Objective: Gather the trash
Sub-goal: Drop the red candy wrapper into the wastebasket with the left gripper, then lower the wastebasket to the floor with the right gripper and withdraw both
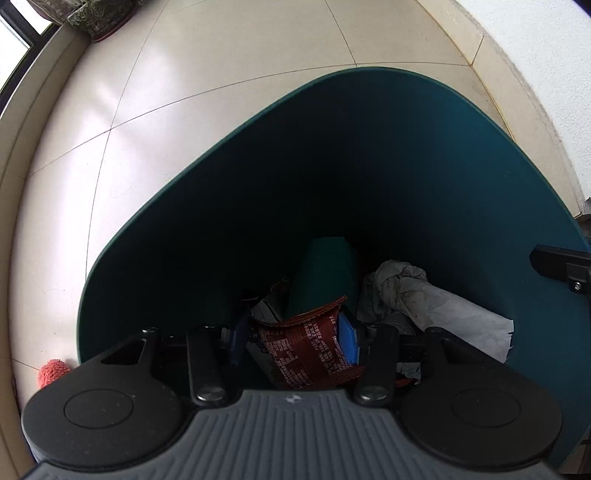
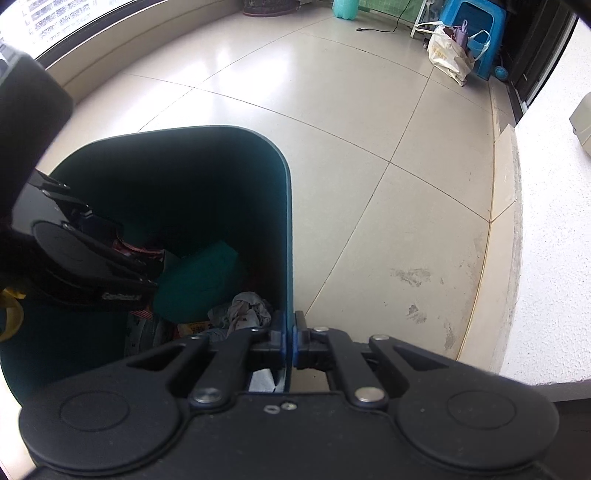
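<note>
A dark teal trash bin stands on the tiled floor. My left gripper is inside its mouth, and a red printed snack wrapper sits between its fingers. I cannot tell whether the pads press it. Below lie a teal object and crumpled grey paper. My right gripper is shut on the bin's right wall. The left gripper shows in the right wrist view over the bin, with the wrapper at its tip.
A red fuzzy ball lies on the floor left of the bin. A plant pot stands by the window. A blue stool and a white bag stand at the far right. A low ledge and white wall run along the right.
</note>
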Motion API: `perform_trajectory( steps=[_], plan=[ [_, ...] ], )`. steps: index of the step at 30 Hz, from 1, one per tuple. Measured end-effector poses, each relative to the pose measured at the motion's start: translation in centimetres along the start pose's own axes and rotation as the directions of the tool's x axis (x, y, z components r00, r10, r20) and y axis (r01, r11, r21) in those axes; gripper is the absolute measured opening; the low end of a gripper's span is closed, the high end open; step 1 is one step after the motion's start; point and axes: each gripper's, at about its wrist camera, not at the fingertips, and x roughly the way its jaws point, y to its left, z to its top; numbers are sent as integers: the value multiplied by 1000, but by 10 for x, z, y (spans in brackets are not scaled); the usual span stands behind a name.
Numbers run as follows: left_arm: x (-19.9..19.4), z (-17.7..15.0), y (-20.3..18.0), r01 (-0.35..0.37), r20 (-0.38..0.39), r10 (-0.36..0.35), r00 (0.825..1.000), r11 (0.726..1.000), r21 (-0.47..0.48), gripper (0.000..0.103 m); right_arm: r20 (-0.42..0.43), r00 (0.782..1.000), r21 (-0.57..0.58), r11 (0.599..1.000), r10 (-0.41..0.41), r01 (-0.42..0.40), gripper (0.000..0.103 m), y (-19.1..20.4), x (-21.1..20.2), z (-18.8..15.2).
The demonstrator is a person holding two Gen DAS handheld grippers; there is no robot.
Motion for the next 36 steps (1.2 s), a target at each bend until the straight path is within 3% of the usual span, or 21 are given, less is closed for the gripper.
perform_trajectory(
  steps=[7, 10, 12, 14, 19, 24, 27, 32, 36],
  plan=[
    [37, 3, -15, 7, -117, -4, 993, 1000, 31, 50, 5, 1000, 0, 1000, 5, -5, 3, -2, -2, -4],
    [44, -1, -16, 46, -159, -43, 986, 999, 14, 51, -2, 1000, 15, 1000, 14, -14, 3, -2, -1, -4],
    [41, -6, -15, 62, -152, -60, 987, 998, 8, 59, -7, 1000, 12, 1000, 21, -21, 7, -3, 0, -2],
    [33, -12, -14, 77, -133, -77, 988, 997, -4, 67, -16, 999, 16, 999, 33, -32, 12, -3, 0, -2],
    [-8, -26, -2, 106, -52, -106, 993, 994, -7, 67, 2, 999, 58, 997, 52, -52, 16, -5, -15, -4],
    [-65, -62, 13, 134, 73, -132, 989, 991, -23, 67, 55, 998, 62, 997, 41, -44, 19, -3, -47, -5],
    [-100, -84, 21, 134, 157, -128, 979, 991, -25, 71, 116, 992, 46, 997, 55, -60, 19, 7, -77, -11],
    [-148, -114, 38, 154, 261, -135, 956, 987, -54, 71, 229, 973, 12, 1000, 23, -27, 37, 29, -134, -29],
    [-179, -130, 54, 173, 327, -141, 934, 982, -70, 71, 303, 953, 45, 998, 24, -40, 44, 48, -167, -49]
  ],
)
